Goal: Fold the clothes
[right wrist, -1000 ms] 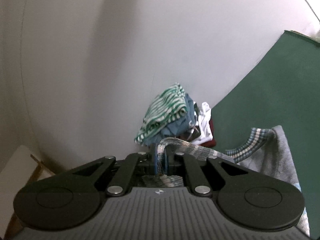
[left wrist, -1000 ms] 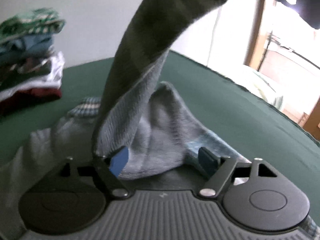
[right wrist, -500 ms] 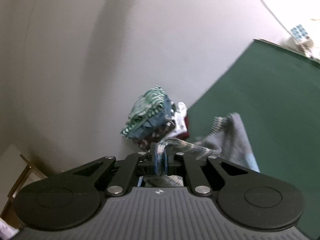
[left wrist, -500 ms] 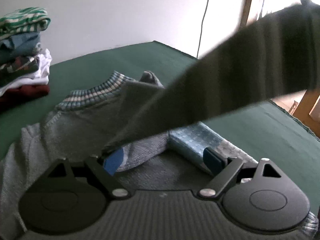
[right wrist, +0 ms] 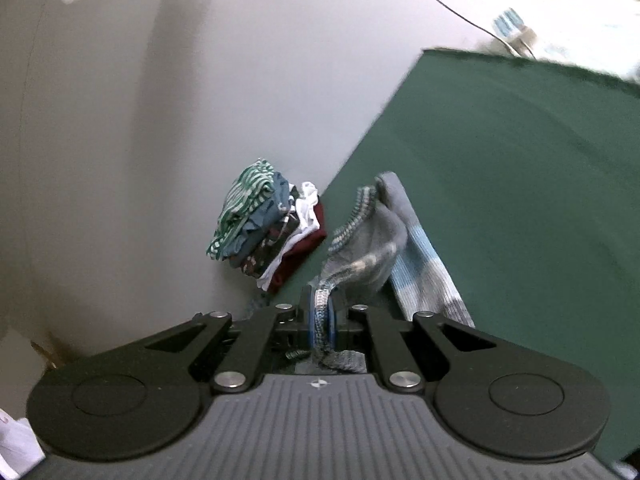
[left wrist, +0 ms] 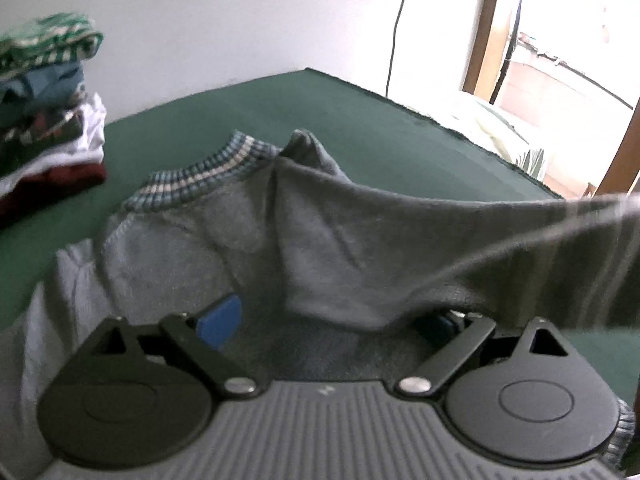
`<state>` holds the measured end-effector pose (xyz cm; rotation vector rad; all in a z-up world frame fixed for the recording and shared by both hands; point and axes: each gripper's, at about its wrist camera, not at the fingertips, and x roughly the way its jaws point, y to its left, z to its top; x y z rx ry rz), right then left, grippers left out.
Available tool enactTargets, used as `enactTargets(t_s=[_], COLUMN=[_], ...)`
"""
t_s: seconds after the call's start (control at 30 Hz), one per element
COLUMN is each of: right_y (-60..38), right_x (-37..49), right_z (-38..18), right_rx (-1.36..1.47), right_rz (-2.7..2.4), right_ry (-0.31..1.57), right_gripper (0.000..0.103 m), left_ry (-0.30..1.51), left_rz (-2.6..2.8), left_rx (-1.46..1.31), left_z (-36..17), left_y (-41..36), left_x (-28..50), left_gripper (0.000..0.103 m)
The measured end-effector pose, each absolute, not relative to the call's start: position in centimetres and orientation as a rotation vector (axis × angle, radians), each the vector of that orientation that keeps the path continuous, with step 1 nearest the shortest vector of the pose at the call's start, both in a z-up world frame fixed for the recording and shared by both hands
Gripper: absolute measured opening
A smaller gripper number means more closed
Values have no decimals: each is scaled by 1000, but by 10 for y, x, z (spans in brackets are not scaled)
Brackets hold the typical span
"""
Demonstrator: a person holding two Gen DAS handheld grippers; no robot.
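Right hand-held gripper (right wrist: 320, 312) clamped on the striped cuff of the grey sweater (left wrist: 240, 240), sleeve stretched away from it toward the garment's body. Left hand-held gripper (left wrist: 332, 320) has just been spreading its jaws; sweater cloth lies between them, unpressed, on the green counter (left wrist: 360, 120). Risk: with nothing pinning the body, the sleeve's pull may drag it askew. Folded pile (left wrist: 44, 112) sits well ahead, left.

Two black-and-grey handheld grippers

The left gripper (left wrist: 332, 320) is showing a ribbed grey body, two round black discs, black link arms with silver screws and blue pads. The right gripper (right wrist: 320, 312) is showing the same build, with a small cross mark sitting on its grey ribbed body near the links.
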<state>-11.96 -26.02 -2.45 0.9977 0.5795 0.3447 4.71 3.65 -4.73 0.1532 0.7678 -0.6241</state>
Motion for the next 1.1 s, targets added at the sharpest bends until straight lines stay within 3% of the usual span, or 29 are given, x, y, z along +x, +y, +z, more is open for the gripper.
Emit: enactTargets(t_s=[0.23, 0.3, 0.37, 0.57, 0.63, 0.67, 0.7, 0.8, 0.93, 1.1], right_y=[-261, -259, -257, -246, -243, -242, -240, -239, -245, -252], right_x=[-124, -124, -123, -115, -112, -111, -110, -109, -116, -124], right_z=[-78, -84, -89, -104, -104, -103, -99, -86, -74, -102], right_rx=[1101, 1087, 1087, 1045, 1023, 1007, 994, 994, 1082, 1058], right_rz=[233, 222, 223, 215, 230, 240, 258, 343, 432, 269], right_ry=[777, 799, 821, 913, 918, 917, 908, 881, 832, 986], right_gripper=[13, 31, 38, 35, 21, 9, 8, 7, 7, 11], left_ry=[804, 806, 809, 838, 853, 864, 876, 918, 950, 1005], left_rz=[-628, -618, -601, -574, -586, -596, -607, -637, -653, -659], left_rx=[118, 121, 128, 66, 32, 8, -20, -91, -132, -208], left_z=[-46, -44, -43, -40, -41, -42, -44, -49, -54, -64], left_y=[47, 51, 55, 66, 64, 63, 61, 57, 55, 55], left_x=[40, 36, 33, 31, 31, 30, 30, 30, 29, 35], left_gripper=[95, 96, 96, 98, 98, 98, 98, 89, 92, 93])
